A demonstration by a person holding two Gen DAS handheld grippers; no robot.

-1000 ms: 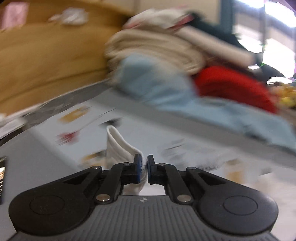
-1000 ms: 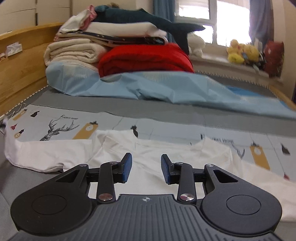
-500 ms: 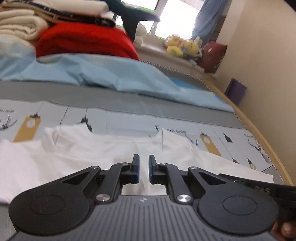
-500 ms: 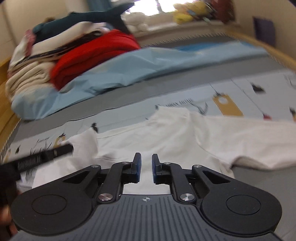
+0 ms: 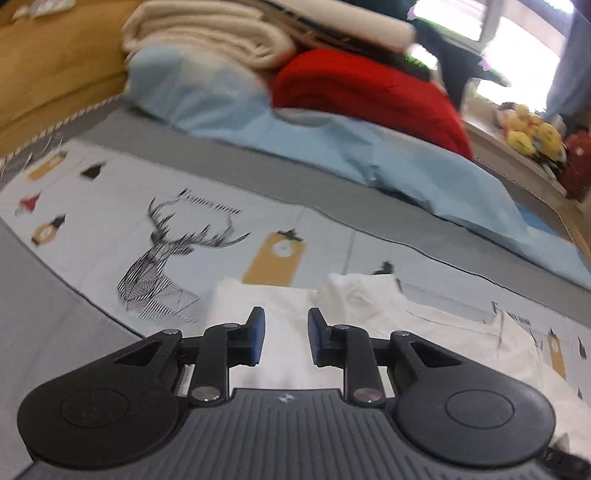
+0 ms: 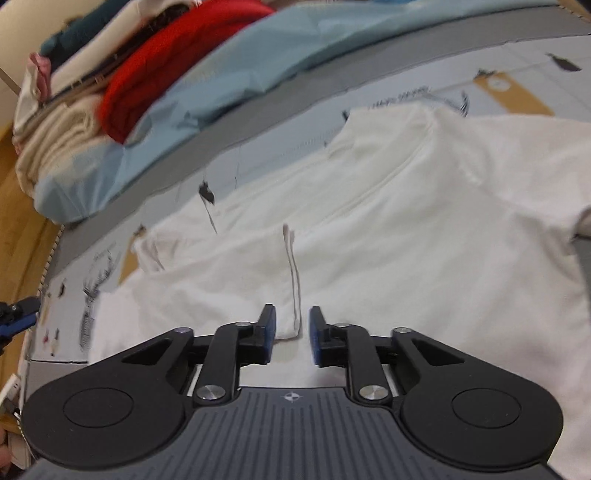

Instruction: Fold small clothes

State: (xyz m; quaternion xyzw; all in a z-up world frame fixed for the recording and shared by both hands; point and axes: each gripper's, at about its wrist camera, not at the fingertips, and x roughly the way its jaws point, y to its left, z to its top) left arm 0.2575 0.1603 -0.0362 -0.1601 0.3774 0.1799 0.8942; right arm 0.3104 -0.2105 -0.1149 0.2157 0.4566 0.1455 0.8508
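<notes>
A white shirt (image 6: pixel 424 236) of soft, matte cotton lies spread flat on the bed, its collar toward the pillows and one sleeve folded in across the body, the cuff hem showing as a thin stitched line. The right gripper (image 6: pixel 292 334) hangs low over that folded sleeve; its jaws have just been opening and stand a little apart, the cuff edge lying below the gap, the blue pads not pressing on it. The left gripper (image 5: pixel 283 332) is over the shirt's other end (image 5: pixel 280 332), jaws likewise just opened and standing apart with only flat cloth beneath them.

The shirt rests on a pale printed sheet (image 5: pixel 110 221) with a line-drawn deer head (image 5: pixel 166 266) and mustard tag shapes, bordered by a grey band. Only the left view shows the deer clearly, plus yellow plush toys (image 5: pixel 532 133) at a bright window. The right view shows nearly the whole shirt and the tip of the other gripper at its left edge. Both show the light blue quilt (image 6: pixel 229 74), a ribbed red blanket (image 5: pixel 369 85) and cream folded bedding (image 5: pixel 214 33) stacked against a wooden headboard (image 5: pixel 55 66)
</notes>
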